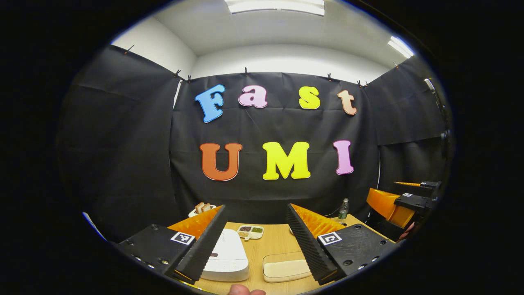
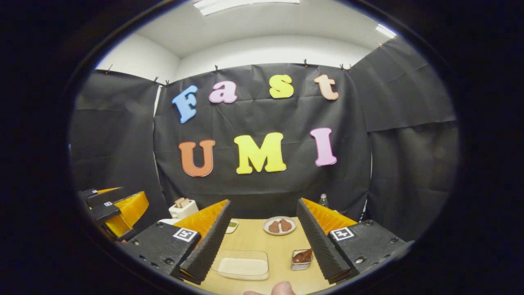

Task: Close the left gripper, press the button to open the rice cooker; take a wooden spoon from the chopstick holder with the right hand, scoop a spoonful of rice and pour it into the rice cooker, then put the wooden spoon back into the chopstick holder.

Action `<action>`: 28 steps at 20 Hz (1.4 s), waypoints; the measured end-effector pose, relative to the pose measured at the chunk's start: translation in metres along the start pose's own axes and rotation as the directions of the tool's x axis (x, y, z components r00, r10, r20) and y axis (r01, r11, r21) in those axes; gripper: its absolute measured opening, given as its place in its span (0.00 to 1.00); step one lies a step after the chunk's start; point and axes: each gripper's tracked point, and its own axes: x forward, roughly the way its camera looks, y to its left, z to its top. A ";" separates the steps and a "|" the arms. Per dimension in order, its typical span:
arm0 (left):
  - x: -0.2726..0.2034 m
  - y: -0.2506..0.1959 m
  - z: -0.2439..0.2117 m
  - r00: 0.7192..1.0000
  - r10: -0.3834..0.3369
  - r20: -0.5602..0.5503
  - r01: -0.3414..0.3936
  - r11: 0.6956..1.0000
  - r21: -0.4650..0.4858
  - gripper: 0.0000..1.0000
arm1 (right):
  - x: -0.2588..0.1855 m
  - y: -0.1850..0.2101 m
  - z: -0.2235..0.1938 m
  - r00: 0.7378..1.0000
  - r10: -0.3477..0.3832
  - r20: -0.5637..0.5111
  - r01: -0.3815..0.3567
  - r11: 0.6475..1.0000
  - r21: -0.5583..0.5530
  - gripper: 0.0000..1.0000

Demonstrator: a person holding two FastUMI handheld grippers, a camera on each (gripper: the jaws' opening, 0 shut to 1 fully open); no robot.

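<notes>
The white rice cooker sits with its lid down on the wooden table, partly behind one finger of my left gripper. That gripper is open and holds nothing. A clear tray of white rice lies to the right of the cooker, also seen as the rice tray in the right gripper view. My right gripper is open and empty above the table. A small holder with brown wooden utensils stands beside its right finger. Each gripper hovers well back from the objects.
A divided dish of beans, a toaster with bread and a bottle stand at the back. A plate of brown pieces lies mid-table. The other gripper is at the far right, and the left one appears at the left.
</notes>
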 end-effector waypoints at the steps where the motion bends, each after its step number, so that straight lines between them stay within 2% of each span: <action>1: 0.000 0.001 0.000 1.000 0.007 -0.002 -0.007 1.000 -0.002 0.94 | 0.001 0.002 -0.001 1.000 0.006 -0.002 -0.006 1.000 0.001 1.00; 5: 0.007 0.008 -0.006 0.999 0.044 -0.007 -0.044 0.999 0.013 0.94 | 0.009 0.002 -0.001 1.000 0.026 -0.002 -0.026 1.000 0.006 1.00; 9: 0.017 0.017 -0.024 0.996 0.056 -0.063 -0.057 0.998 -0.007 0.94 | 0.017 -0.007 -0.004 1.000 0.023 -0.009 -0.023 1.000 0.007 1.00; 12: 0.018 0.028 -0.043 0.992 0.069 -0.109 -0.070 0.997 -0.011 0.94 | 0.025 -0.007 -0.019 0.997 0.057 -0.061 -0.055 0.998 0.036 1.00; 17: 0.017 0.051 -0.081 0.972 0.107 -0.211 -0.110 0.994 -0.004 0.94 | 0.034 -0.023 -0.026 0.995 0.050 -0.081 -0.048 0.998 0.030 1.00; 19: 0.021 0.056 -0.094 0.961 0.096 -0.258 -0.105 0.994 -0.018 0.94 | 0.034 -0.026 -0.029 0.995 0.048 -0.083 -0.045 0.999 0.028 1.00; 20: 0.023 0.061 -0.099 0.955 0.098 -0.279 -0.108 0.994 -0.020 0.90 | 0.034 -0.028 -0.030 0.996 0.045 -0.083 -0.043 0.999 0.026 1.00; 21: 0.026 0.066 -0.103 0.950 0.102 -0.297 -0.111 0.994 -0.016 0.78 | 0.033 -0.032 -0.031 0.996 0.039 -0.085 -0.037 0.999 0.022 1.00; 24: 0.039 0.076 -0.120 0.926 0.096 -0.366 -0.108 0.994 -0.014 0.58 | 0.031 -0.042 -0.037 0.996 0.019 -0.090 -0.018 1.000 0.010 1.00; 25: 0.042 0.078 -0.127 0.919 0.083 -0.385 -0.100 0.995 -0.023 0.40 | 0.030 -0.048 -0.038 0.996 0.008 -0.092 -0.008 1.000 0.004 1.00; 26: 0.045 0.084 -0.131 0.911 0.088 -0.404 -0.107 0.994 -0.023 0.32 | 0.029 -0.054 -0.039 0.996 -0.006 -0.093 0.006 1.000 0.001 1.00; 27: 0.048 0.090 -0.138 0.901 0.085 -0.426 -0.105 0.994 -0.023 0.15 | 0.029 -0.060 -0.041 0.995 -0.021 -0.095 0.021 1.000 0.002 1.00; 28: 0.051 0.093 -0.146 0.892 0.075 -0.446 -0.096 0.995 -0.024 0.10 | 0.029 -0.065 -0.044 0.994 -0.035 -0.102 0.036 0.999 0.007 1.00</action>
